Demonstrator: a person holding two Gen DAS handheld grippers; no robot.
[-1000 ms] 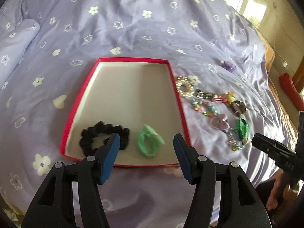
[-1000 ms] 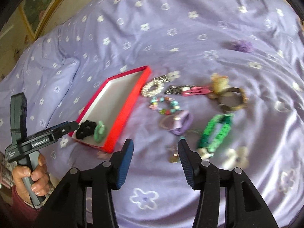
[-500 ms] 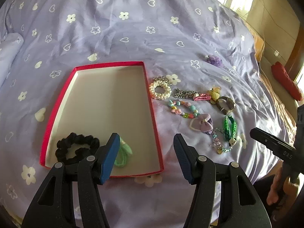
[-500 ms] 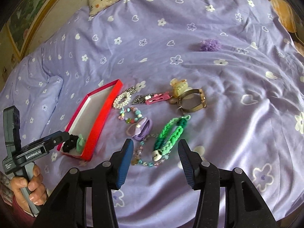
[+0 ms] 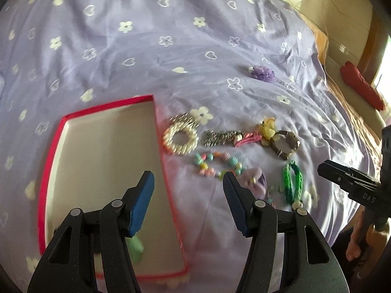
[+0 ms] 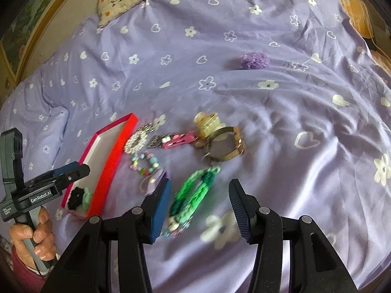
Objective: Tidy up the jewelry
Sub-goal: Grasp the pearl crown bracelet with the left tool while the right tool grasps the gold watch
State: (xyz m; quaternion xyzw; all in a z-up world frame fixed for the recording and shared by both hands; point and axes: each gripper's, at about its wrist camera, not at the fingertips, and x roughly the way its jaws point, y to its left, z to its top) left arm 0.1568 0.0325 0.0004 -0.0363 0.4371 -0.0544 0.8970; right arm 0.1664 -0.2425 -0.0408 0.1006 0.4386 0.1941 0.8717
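The green braided bracelet (image 6: 195,191) lies on the purple bedsheet (image 6: 281,112), right of the red tray (image 6: 105,171). The right gripper (image 6: 199,207) is wide open above the bracelet and holds nothing. The left gripper (image 5: 188,204), also open and empty, hangs over the tray edge; its body reads "GenRobot.AI".

Left gripper (image 5: 188,190) was wide open, holding nothing, straddling the right wall of the red tray (image 5: 50,156) on the bed (image 5: 146,48). Green scrunchie (image 5: 135,246) sat in the tray's near end, partly hidden by the gripper. Pearl bracelet (image 5: 180,138) lay just beside the tray, bead bracelet (image 5: 217,164) and green braided bracelet (image 5: 292,183) further right. Right gripper (image 5: 347,179) showed at the right edge.
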